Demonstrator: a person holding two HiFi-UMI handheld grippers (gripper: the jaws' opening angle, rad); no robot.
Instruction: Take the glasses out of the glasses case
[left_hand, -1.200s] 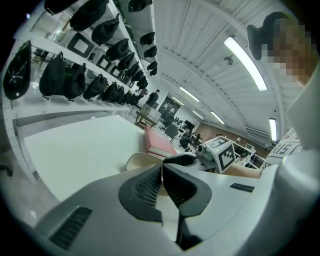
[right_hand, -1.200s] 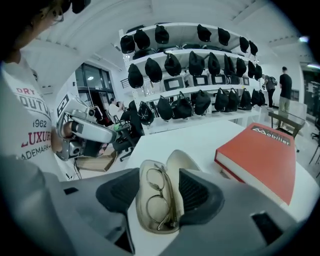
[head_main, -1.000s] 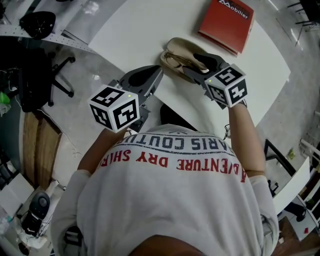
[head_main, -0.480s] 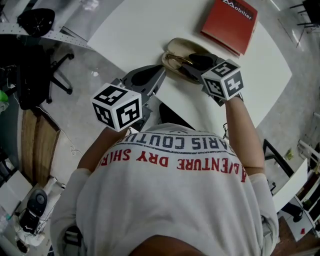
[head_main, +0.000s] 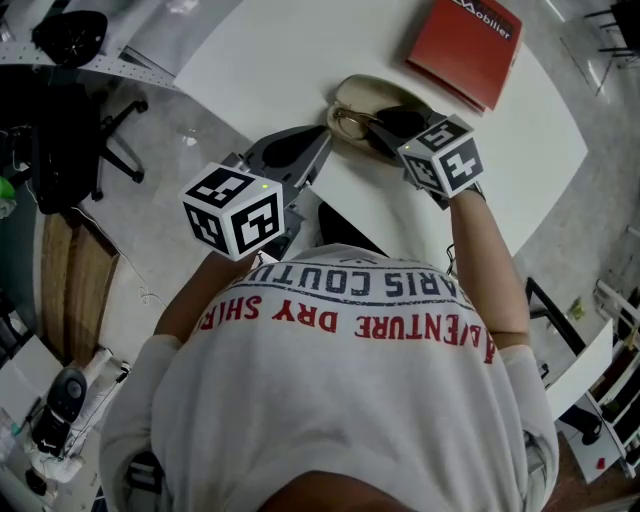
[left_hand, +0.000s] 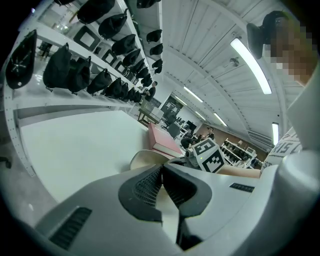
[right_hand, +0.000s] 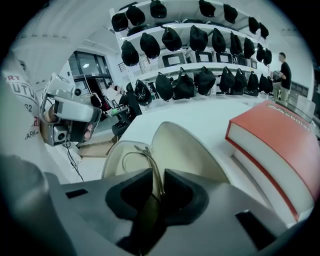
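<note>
Closing my right gripper (right_hand: 158, 184) on the glasses (right_hand: 153, 161); thin frame wire sits between the jaws, sliver of gap still showing beside it, so not clamped yet; glasses lie in the shallow half of the open case (right_hand: 186, 147), lid standing up on the right in the right gripper view; their long axis runs along the case, pointing away from my right jaws toward the case's far end; case sits on the white table (head_main: 300, 60) near its edge, red book (right_hand: 280, 145) beyond it, apart; left gripper (left_hand: 162, 170) clenched on nothing, at the table edge just short of the case. Versus a second ago: right jaws were much wider and higher, now sunk into the case; left gripper, case, book unmoved.
</note>
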